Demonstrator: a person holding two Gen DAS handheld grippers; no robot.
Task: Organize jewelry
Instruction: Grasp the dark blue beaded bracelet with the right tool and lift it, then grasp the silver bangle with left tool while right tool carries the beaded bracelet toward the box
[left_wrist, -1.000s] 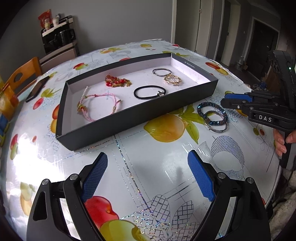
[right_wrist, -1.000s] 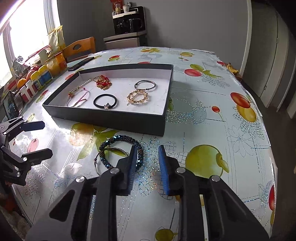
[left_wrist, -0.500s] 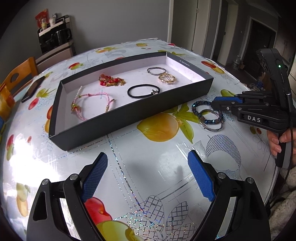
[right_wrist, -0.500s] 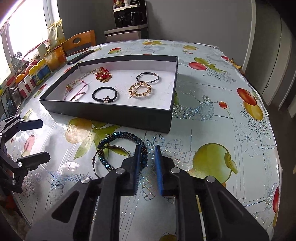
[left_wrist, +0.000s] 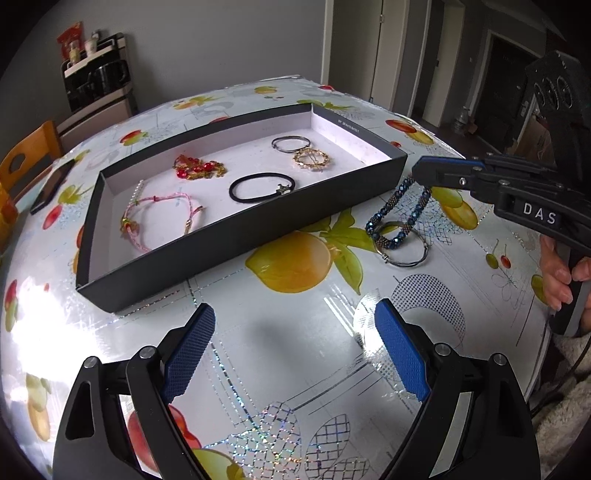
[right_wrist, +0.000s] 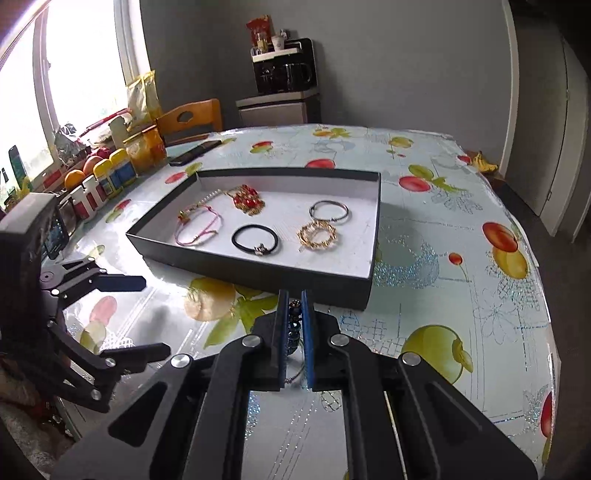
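A black tray (left_wrist: 236, 236) (right_wrist: 258, 275) with a white floor holds a pink cord bracelet (left_wrist: 162, 214), a red and gold piece (left_wrist: 197, 168), a black hair tie (left_wrist: 260, 188), a thin silver bangle (left_wrist: 291, 144) and a gold ring brooch (left_wrist: 310, 158). My right gripper (left_wrist: 419, 173) (right_wrist: 294, 306) is shut on a blue beaded bracelet (left_wrist: 397, 216) (right_wrist: 294, 325) and lifts one side of it by the tray's right corner. A silver bangle (left_wrist: 404, 251) lies under it on the table. My left gripper (left_wrist: 295, 343) (right_wrist: 147, 317) is open and empty above the table's front.
The table has a glossy fruit-print cloth (left_wrist: 295, 266). A phone (left_wrist: 51, 184) lies at its far left edge near a wooden chair (left_wrist: 26, 158). Jars and fruit (right_wrist: 103, 177) line the window side. A coffee machine cabinet (right_wrist: 280, 92) stands by the wall.
My right gripper has closed on the blue beaded bracelet and raised its near side off the table. The left gripper has stayed open and moved only slightly.
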